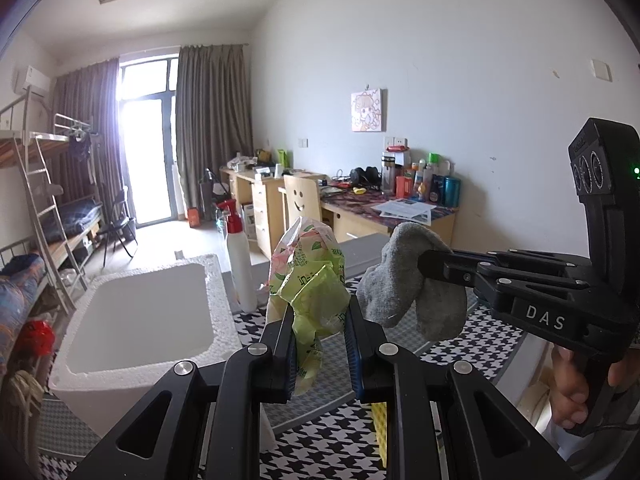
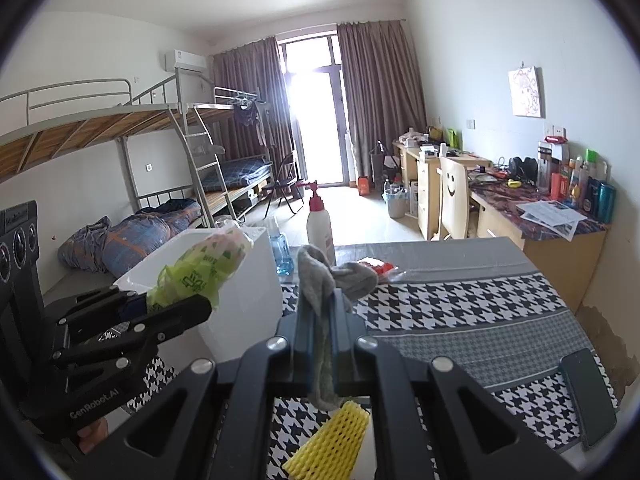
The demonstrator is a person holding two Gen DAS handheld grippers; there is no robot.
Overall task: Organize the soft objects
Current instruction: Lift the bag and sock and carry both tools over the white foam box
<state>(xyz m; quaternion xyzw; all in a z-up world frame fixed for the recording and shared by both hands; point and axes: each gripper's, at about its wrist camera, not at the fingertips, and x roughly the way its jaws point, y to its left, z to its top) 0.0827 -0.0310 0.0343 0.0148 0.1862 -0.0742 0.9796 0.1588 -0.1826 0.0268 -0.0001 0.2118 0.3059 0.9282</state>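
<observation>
Above the houndstooth desk, with your left gripper clamping the crumpled green bag and your right gripper pinched tight on the grey sock, carry both over the white foam box before letting the jaws part.

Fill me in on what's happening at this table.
A person is holding a gripper in each hand above the checked table. The left gripper is shut on a crumpled green plastic bag; the right gripper is shut on a grey sock. A white foam box stands open at the left, with neither item in it yet.
</observation>
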